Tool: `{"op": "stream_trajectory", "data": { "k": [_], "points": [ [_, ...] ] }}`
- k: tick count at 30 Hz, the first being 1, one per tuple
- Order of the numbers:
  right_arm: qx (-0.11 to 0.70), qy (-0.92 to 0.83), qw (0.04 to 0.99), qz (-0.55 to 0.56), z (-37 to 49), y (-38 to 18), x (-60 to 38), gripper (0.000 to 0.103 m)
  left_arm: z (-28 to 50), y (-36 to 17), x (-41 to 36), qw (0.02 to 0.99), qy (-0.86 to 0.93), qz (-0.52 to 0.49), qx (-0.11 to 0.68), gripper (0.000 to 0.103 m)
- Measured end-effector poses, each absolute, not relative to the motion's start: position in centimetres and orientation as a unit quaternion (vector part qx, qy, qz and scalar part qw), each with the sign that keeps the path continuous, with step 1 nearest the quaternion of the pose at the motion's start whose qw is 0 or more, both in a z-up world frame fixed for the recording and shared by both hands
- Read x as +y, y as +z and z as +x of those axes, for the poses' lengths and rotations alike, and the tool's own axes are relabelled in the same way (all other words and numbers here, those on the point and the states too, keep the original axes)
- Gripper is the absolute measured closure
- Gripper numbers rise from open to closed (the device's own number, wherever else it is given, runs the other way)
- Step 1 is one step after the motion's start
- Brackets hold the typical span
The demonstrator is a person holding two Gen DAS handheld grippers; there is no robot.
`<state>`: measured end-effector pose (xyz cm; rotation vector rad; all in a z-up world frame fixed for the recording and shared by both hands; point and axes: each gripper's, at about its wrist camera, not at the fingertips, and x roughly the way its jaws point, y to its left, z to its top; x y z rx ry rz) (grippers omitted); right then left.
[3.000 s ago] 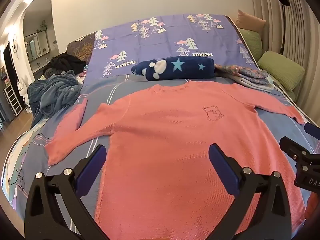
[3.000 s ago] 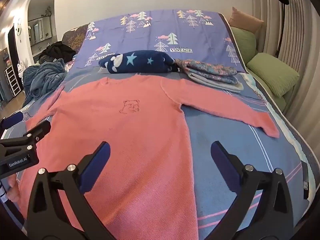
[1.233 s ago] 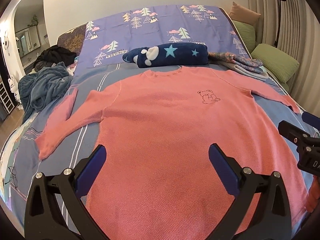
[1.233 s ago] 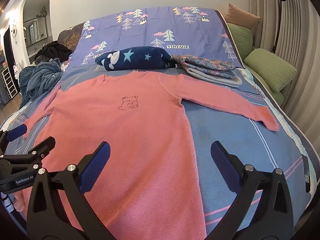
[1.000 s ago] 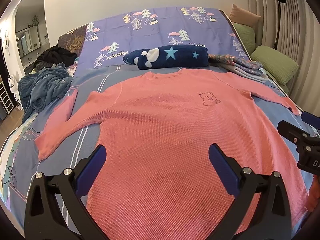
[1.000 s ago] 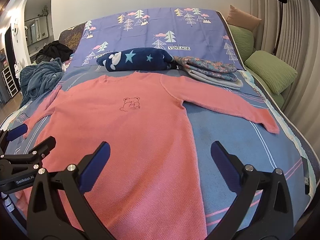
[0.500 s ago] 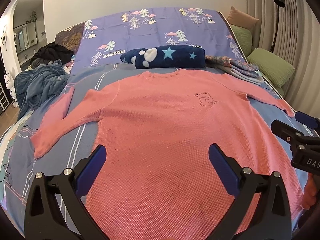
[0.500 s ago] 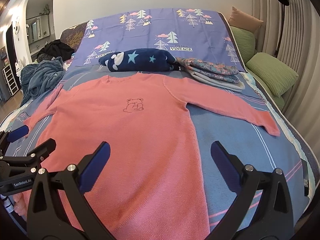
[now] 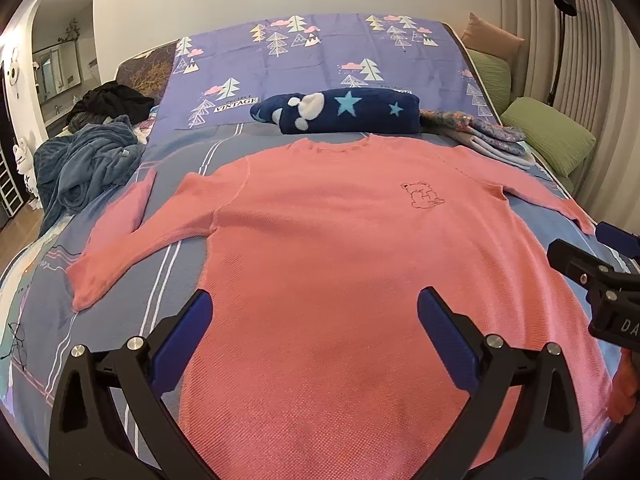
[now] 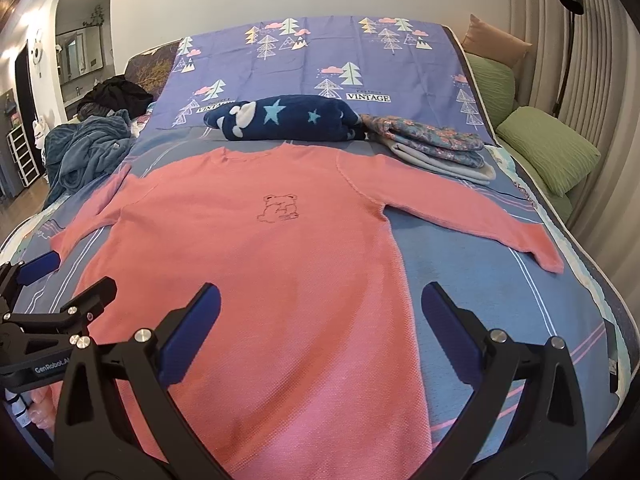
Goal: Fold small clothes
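Note:
A pink long-sleeved sweater [image 9: 340, 240] with a small bear outline on the chest lies flat, face up, on the bed, both sleeves spread out; it also shows in the right wrist view [image 10: 248, 264]. My left gripper [image 9: 316, 320] is open and empty above the sweater's lower left part. My right gripper [image 10: 320, 312] is open and empty above the sweater's lower right edge. Each gripper shows at the edge of the other's view: the right one [image 9: 592, 264] and the left one [image 10: 52, 284].
A rolled navy star blanket [image 9: 340, 114] and a folded floral stack [image 10: 432, 140] lie beyond the collar. A rumpled blue-grey blanket [image 9: 88, 160] and dark clothes [image 9: 112, 100] sit at the left. Green pillows [image 10: 548, 148] and a floor lamp [image 10: 568, 20] stand at the right.
Both grippers have stayed open and empty and shifted only slightly over the sweater. The sweater has not moved.

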<state>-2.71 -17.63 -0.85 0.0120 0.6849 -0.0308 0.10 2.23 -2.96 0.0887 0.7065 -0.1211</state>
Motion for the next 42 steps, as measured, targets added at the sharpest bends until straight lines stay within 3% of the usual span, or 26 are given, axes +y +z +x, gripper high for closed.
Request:
{"op": "stream_trajectory", "data": {
  "k": [29,35,42],
  "points": [
    [0.355,0.006,0.935,-0.016,-0.8,-1.8,-13.7,0.002,1.8,-5.1,8.2,0.919,-0.050,-0.029,0.390,0.001],
    [0.365,0.011,0.931,-0.019,0.6,-2.2,-12.8,0.002,3.5,-5.9,15.2,0.901,-0.039,-0.129,0.413,0.002],
    [0.393,0.000,0.920,-0.005,3.0,-3.7,-13.3,0.002,5.3,-10.2,30.4,0.835,0.071,-0.390,0.381,0.021]
  ]
}}
